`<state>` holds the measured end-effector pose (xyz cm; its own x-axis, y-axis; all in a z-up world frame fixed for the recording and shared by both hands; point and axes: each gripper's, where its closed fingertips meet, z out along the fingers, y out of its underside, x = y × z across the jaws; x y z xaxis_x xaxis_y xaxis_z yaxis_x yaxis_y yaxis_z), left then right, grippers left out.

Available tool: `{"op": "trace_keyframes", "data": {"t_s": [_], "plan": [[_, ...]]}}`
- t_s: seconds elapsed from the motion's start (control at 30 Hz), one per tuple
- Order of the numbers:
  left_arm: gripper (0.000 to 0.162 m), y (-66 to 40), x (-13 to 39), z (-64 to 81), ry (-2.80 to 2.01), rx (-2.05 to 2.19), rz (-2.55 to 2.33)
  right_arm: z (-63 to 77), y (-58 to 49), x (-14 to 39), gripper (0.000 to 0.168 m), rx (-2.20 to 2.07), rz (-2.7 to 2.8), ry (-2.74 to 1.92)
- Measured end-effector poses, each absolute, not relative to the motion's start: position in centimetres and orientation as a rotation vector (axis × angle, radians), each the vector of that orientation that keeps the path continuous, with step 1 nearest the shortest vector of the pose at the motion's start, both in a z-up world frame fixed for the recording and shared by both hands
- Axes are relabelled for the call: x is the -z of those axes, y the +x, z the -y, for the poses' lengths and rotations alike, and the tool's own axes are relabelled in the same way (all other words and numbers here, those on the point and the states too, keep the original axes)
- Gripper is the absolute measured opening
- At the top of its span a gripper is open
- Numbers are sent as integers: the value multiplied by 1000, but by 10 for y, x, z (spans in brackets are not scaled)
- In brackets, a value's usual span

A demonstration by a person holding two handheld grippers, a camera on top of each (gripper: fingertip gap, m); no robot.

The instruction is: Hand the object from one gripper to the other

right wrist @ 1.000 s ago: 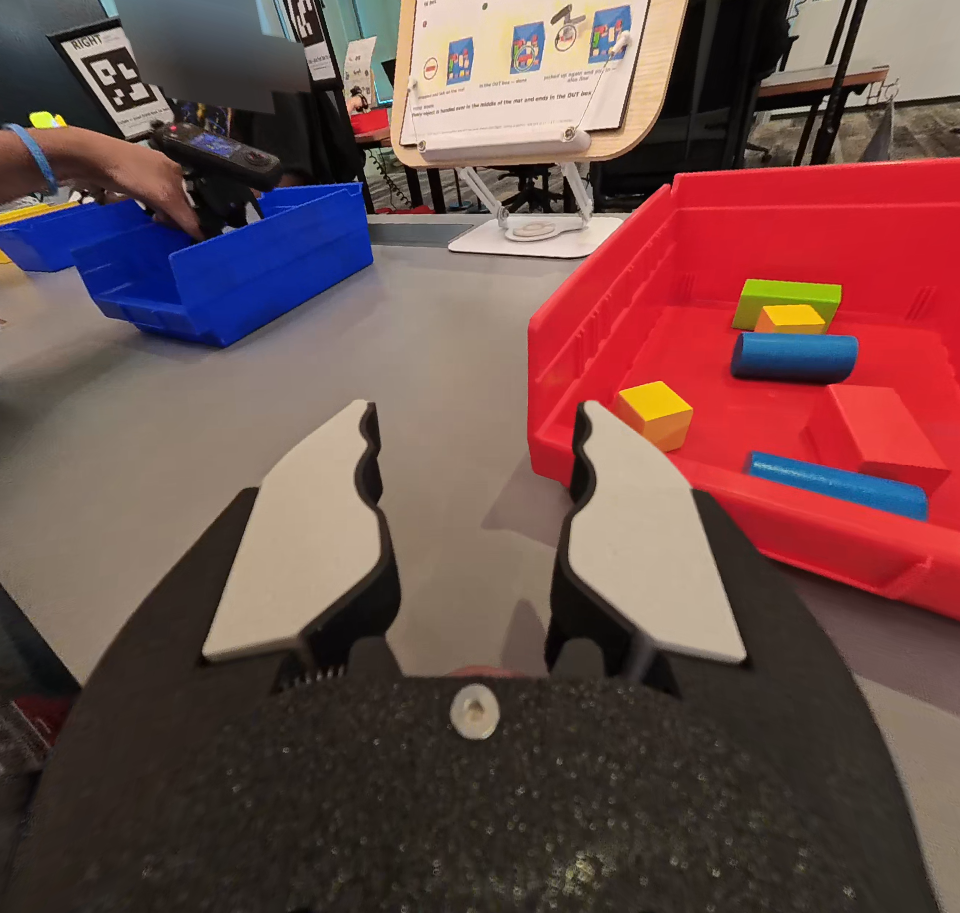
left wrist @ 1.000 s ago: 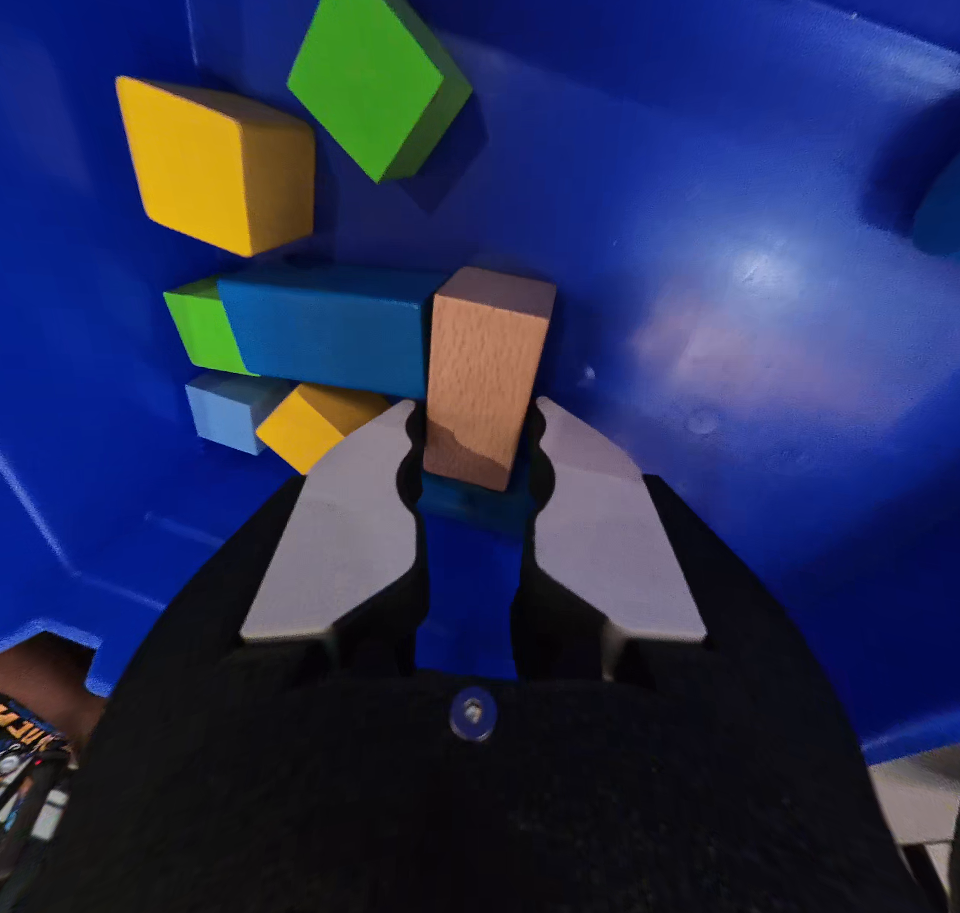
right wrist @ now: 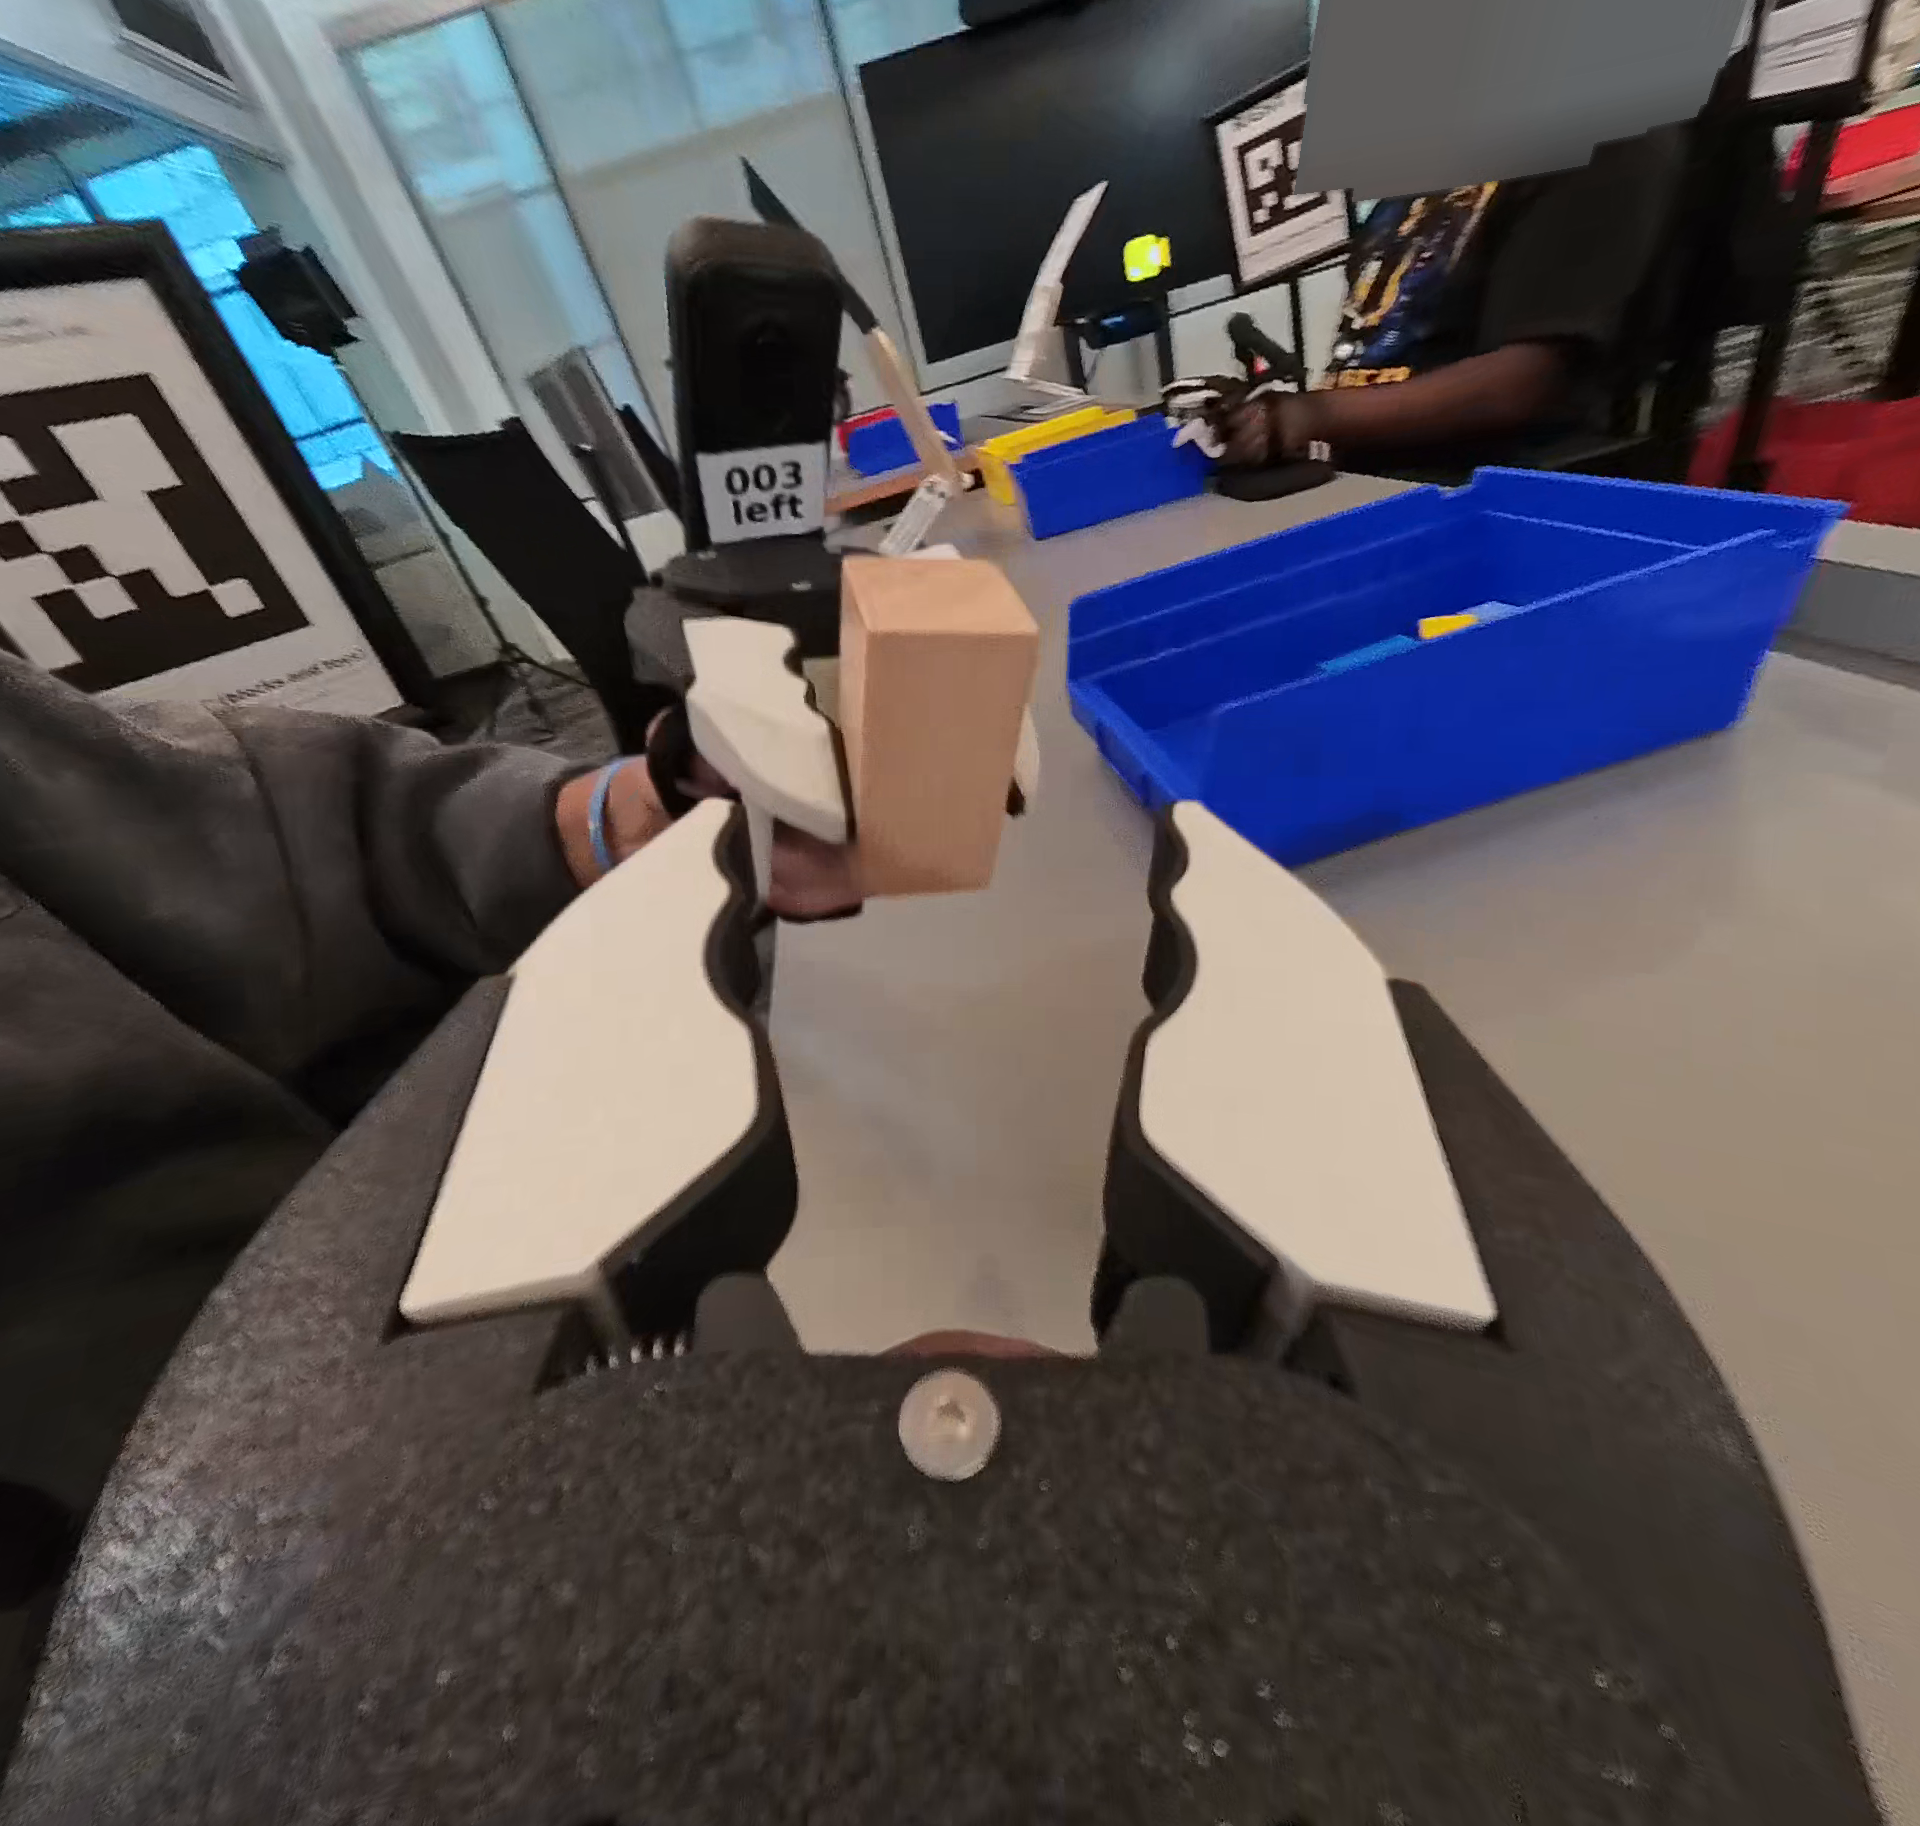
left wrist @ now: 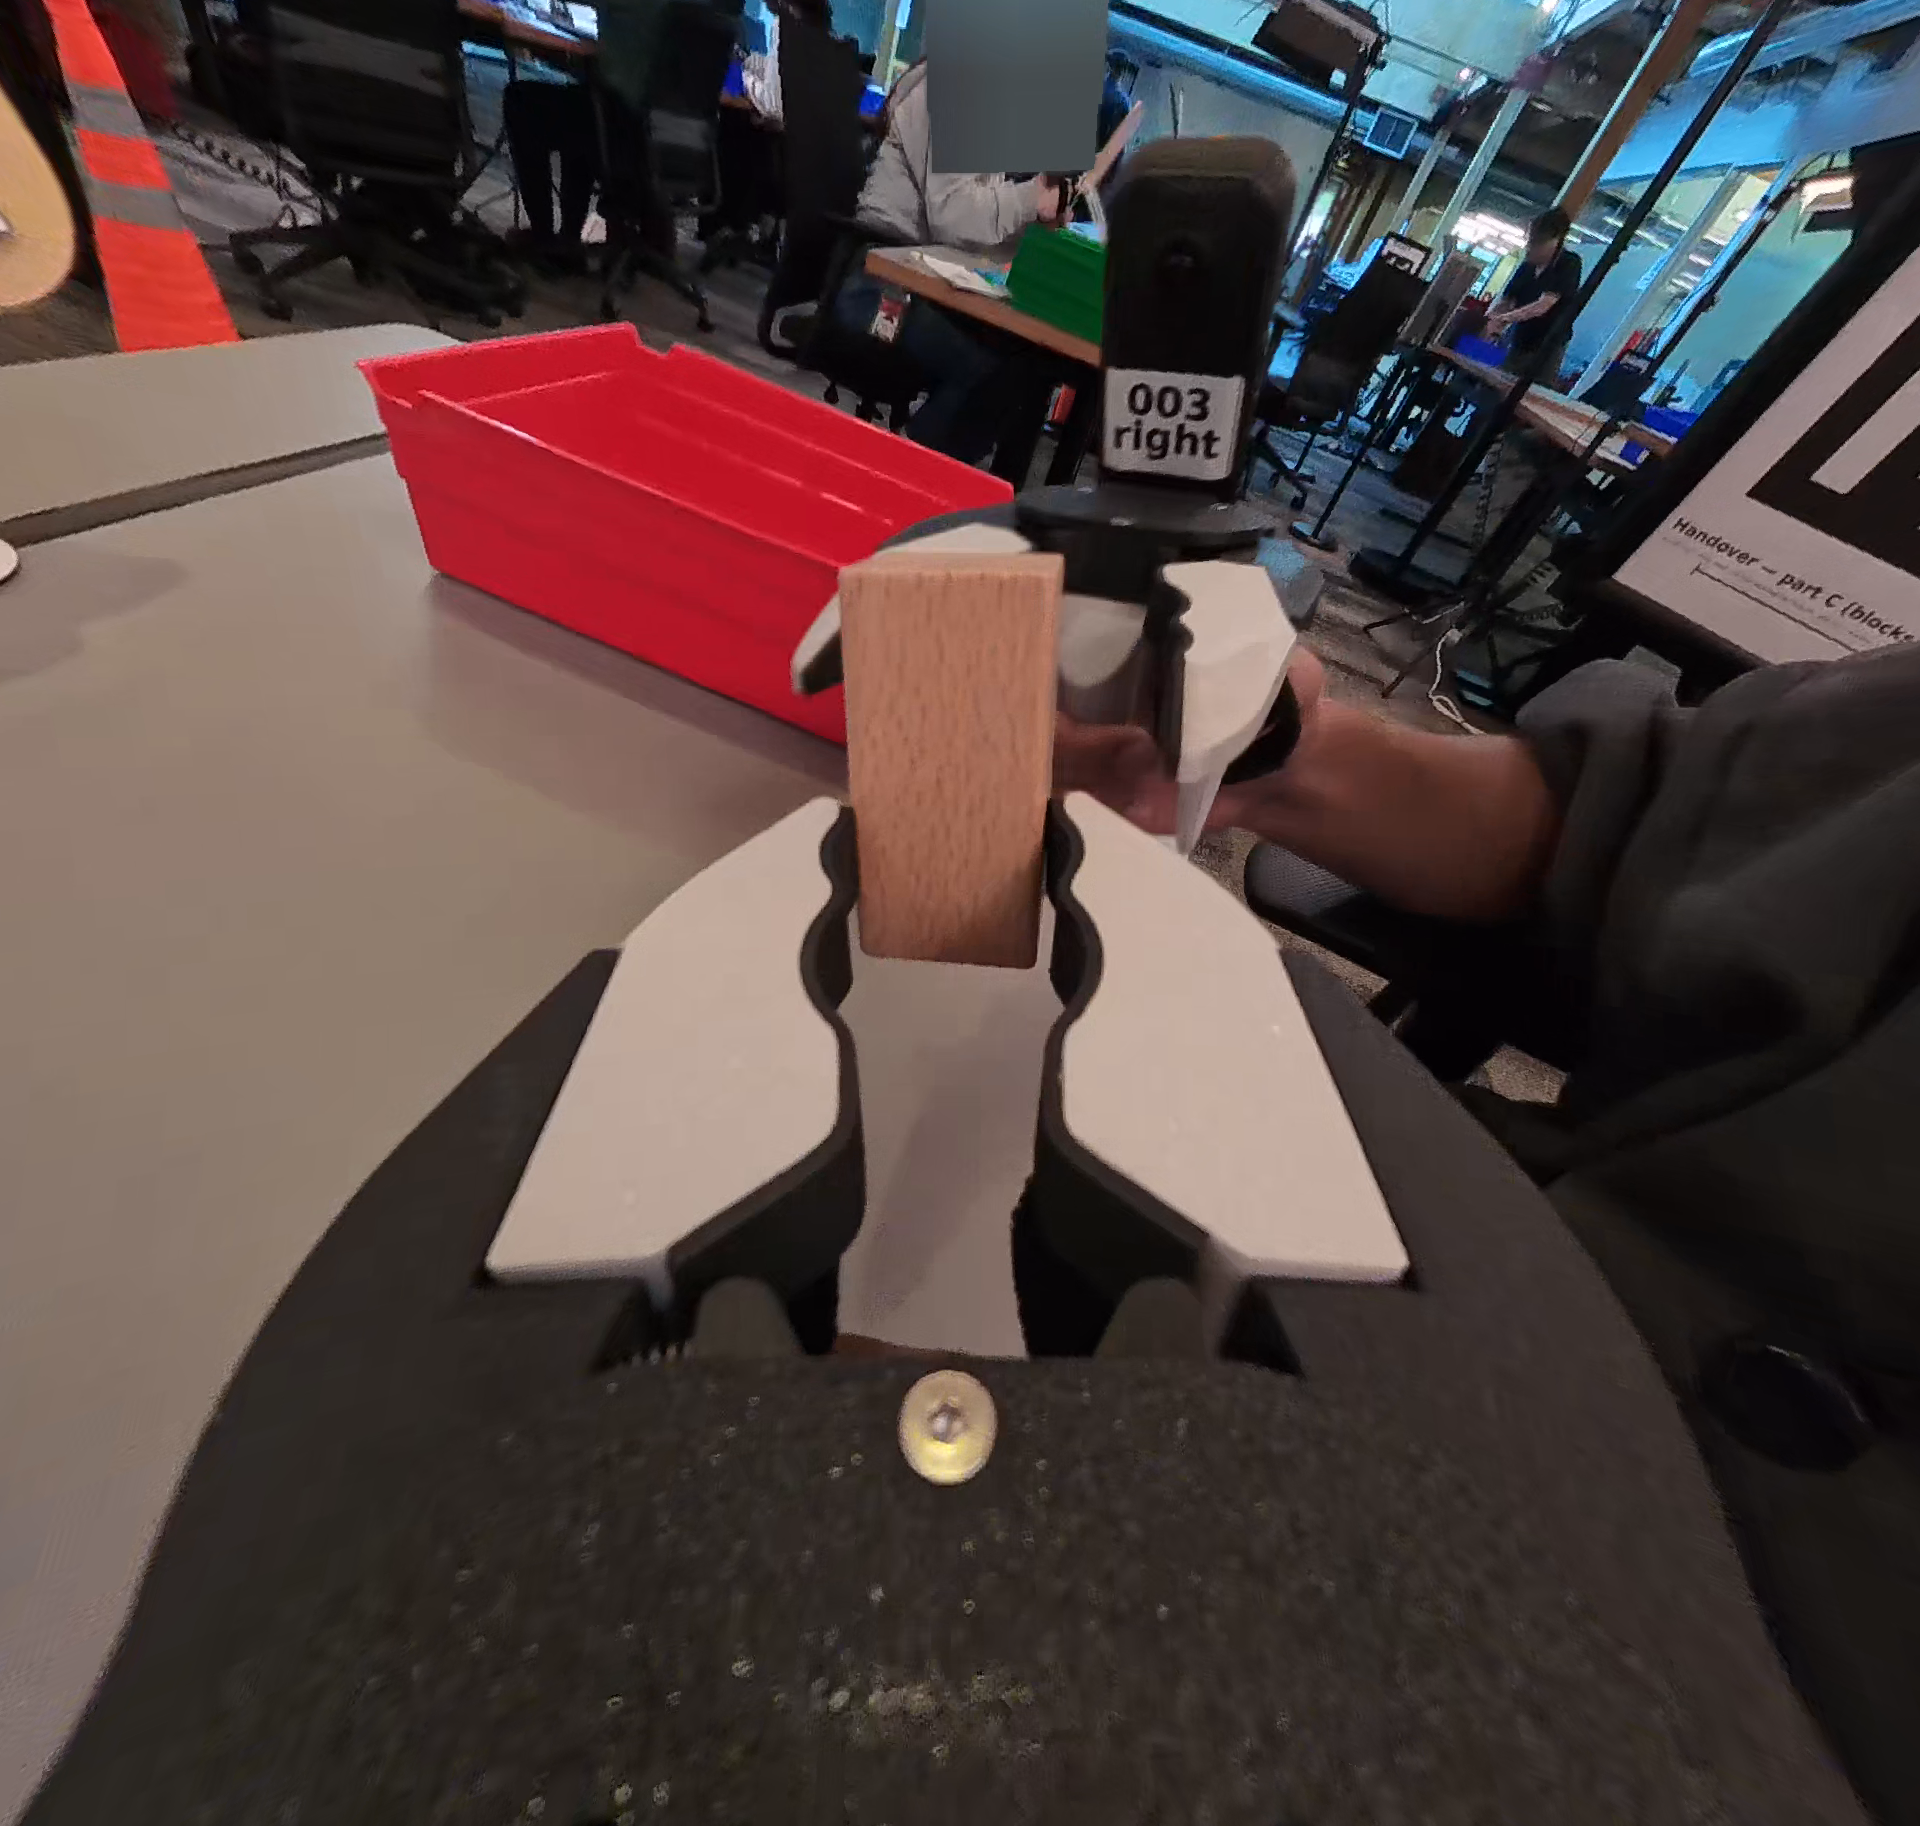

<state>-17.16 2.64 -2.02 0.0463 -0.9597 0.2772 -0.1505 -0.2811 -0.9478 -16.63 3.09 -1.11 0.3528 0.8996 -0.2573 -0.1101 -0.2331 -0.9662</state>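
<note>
Pale-grained rectangular wooden block stands clamped in left gripper; right gripper gapes apart.

Far tong of the right tongs mostly hidden behind the wooden block.

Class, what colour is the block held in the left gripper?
Plain light-brown wood block; clearest in the left wrist view.
</note>
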Motion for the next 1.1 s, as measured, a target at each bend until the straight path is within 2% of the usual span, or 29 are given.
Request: {"op": "trace_keyframes", "data": {"t_s": [0.2,0.37,0.53,0.63,0.8,0.87,0.97,1.1], "plan": [[34,-169,27,-24,-1550,1324,-1149,-32,-185,11,66,-1258,695,-1443],[34,-166,39,-19,-1553,1322,-1187,-29,-185,13,34,-1440,644,-1372],[34,-168,44,-13,-1597,1382,-1117,-25,-183,18,34,-1446,661,-1407],[60,-180,60,-9,-1642,1298,-1091,-25,-167,7,34,-1328,700,-1421],[55,-206,86,-2,-1695,1170,-1093,-66,-59,-37,34,-866,557,-1623],[54,-211,87,-8,-1690,1092,-1092,-97,8,-39,34,-600,434,-1780],[53,-210,80,-13,-1671,1097,-1075,-145,94,-14,34,-351,241,-2017],[52,-209,87,-14,-1703,1104,-1077,-204,143,66,34,-239,167,-2384]]}}
